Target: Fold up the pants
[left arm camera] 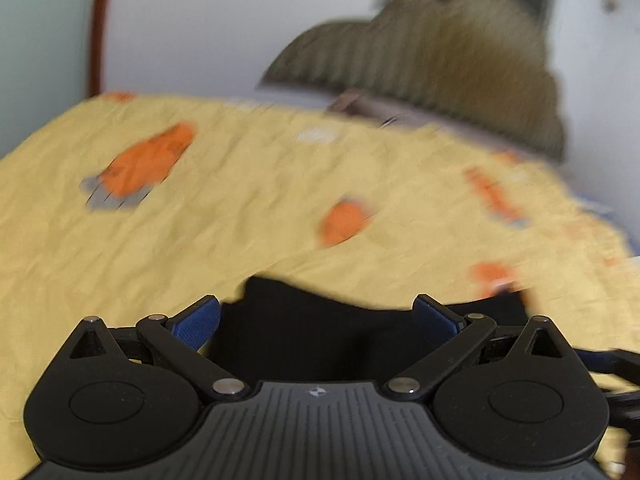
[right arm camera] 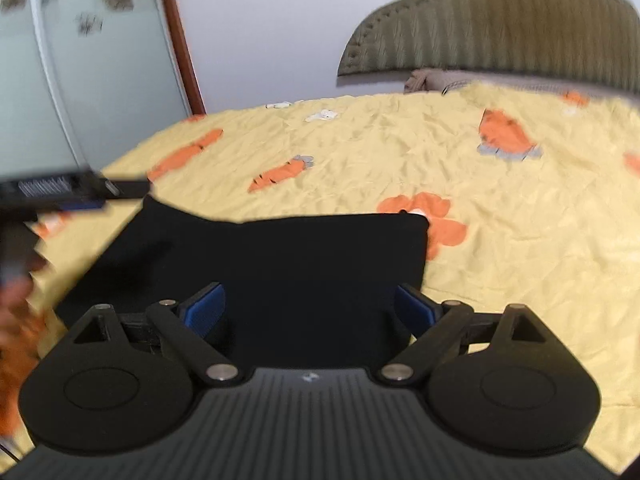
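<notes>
The pants [right arm camera: 276,268] are black and lie folded into a flat, roughly rectangular stack on the yellow bedspread [right arm camera: 500,248], which is printed with orange carrots [right arm camera: 280,174]. In the right wrist view the stack occupies the near part of the bed; its far edge runs nearly straight, with one raised corner at the far left, and its right edge ends beside an orange flower print [right arm camera: 436,220]. The right gripper [right arm camera: 310,306] is positioned over the near portion of the pants with both blue-padded fingers [right arm camera: 204,312] spread wide apart and nothing between them; whether the pads touch the cloth cannot be determined. The left gripper [left arm camera: 318,320] is likewise released, with its fingers [left arm camera: 198,324] set wide and only dark fabric visible in the gap beyond them. In the left wrist view, which is blurred, the pants [left arm camera: 312,336] show as a dark mass just ahead of the fingers, close to the near edge of the bed. The left gripper [right arm camera: 60,190] also appears at the left edge of the right wrist view, just beside the far left corner of the stack. A ribbed olive headboard [right arm camera: 500,24] stands at the far edge of the bed against a white wall [right arm camera: 260,40].
</notes>
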Motion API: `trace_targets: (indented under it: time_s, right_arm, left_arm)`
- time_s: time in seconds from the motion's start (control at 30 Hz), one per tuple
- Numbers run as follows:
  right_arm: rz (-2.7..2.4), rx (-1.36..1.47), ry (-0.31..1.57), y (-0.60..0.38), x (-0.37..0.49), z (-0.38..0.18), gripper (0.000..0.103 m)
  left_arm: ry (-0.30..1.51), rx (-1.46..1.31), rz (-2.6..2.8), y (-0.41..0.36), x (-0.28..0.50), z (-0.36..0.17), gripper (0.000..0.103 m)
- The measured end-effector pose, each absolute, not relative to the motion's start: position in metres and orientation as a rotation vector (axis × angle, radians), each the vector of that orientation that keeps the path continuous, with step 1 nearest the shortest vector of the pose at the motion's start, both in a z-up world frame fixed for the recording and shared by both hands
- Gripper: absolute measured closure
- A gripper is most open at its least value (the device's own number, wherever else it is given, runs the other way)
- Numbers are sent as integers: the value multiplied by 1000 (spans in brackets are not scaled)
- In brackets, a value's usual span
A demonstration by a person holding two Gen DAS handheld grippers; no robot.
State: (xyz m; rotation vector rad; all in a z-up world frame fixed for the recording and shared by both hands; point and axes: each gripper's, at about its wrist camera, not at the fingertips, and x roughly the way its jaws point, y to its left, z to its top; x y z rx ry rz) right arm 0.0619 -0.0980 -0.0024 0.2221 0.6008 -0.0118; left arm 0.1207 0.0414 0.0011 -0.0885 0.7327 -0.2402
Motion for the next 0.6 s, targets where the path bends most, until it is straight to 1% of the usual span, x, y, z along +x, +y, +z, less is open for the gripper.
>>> trace_targets:
  time_s: [0.07,0.1,0.2,0.27,0.33,0.4,0.5,0.53,0.57,0.6]
  right_arm:
    - [38,313,599,-107,72,-7,12]
    - [60,341,606,-109,78,-11,12]
    - [15,332,697,-113,94,-28,14]
    - [21,351,656,-120,83,-24,14]
    - [34,436,605,-138,66,-19,12]
    - [38,537,594,-163,51,-20,11]
    - [112,797,612,-205,36,-45,11]
    - [126,876,614,-213,30,-54,13]
    - [142,924,599,-218,26,-60,17]
    - [159,948,579,-222,21,-63,17]
  left_arm:
    - [829,-87,-173,50,137,-24,0]
    - [793,-128,-192,58,133,-27,0]
    - [790,-137,-180,63,121,-20,0]
    - [727,-102,-162,64,104,-8,0]
    - [698,-84,-155,64,92,1,0]
    - [683,-98,-177,64,79,5,0]
    - [693,-79,-191,53,65,0,0]
    - [696,-60,-193,48,63,-4,0]
    - [702,-39,-193,43,63,-9,0]
    - [710,-12,-187,38,63,-14,0]
